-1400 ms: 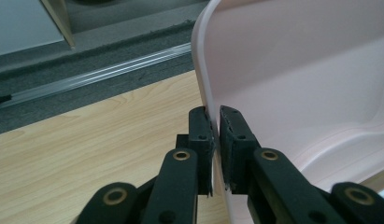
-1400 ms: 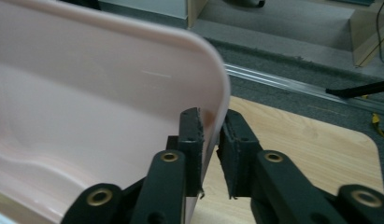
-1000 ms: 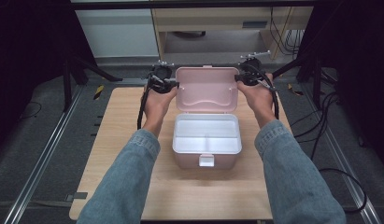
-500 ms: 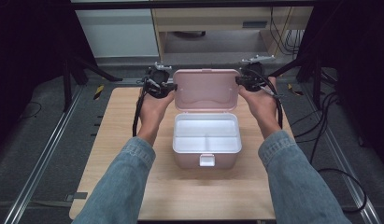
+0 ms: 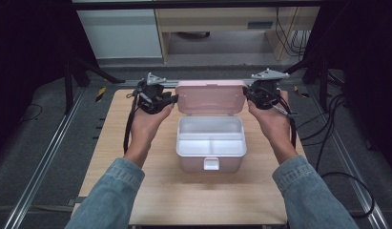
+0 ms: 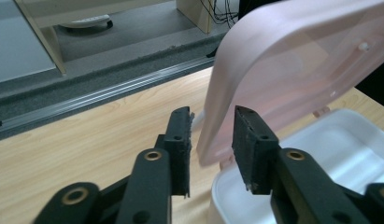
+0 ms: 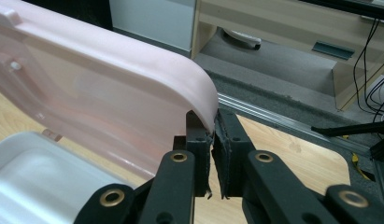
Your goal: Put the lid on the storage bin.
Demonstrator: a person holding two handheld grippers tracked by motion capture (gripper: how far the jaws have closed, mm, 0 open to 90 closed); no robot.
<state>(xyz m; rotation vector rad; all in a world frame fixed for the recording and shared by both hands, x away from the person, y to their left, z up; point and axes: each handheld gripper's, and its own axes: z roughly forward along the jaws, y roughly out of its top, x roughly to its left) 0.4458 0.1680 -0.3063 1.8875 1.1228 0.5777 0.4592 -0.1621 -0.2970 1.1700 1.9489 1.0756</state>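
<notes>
So there's a light wood tabletop [image 5: 150,191] with a pink box [image 5: 210,164] sitting about in the middle of it. The box is open and its white inside is split into compartments; a small latch tab sits on its near wall. The lid [image 5: 210,98] is pink and see-through-ish, hinged at the far edge of the box and standing tipped up and back, pretty much upright.

A person in denim sleeves reaches in from the near side, one tool in each hand, one at each side edge of the lid.

The left tool [image 5: 158,98] is at the lid's left edge. In the left gripper view, the left tool [image 6: 212,140] has its jaws a bit apart, and they've just been opening. The lid's [image 6: 292,84] rounded edge sits in the gap between them, but the pads aren't pressing on it, and you can see daylight on both sides. So it's loose, not gripping.

The right tool [image 5: 260,98] is at the lid's right edge. In the right gripper view, the right tool [image 7: 211,133] is clamped down on the lid's [image 7: 101,93] curved corner rim, with the jaws nearly together and the plastic pinched between the pads. The box's white inside [image 7: 35,172] shows lower left in that view, below the lid.
</notes>
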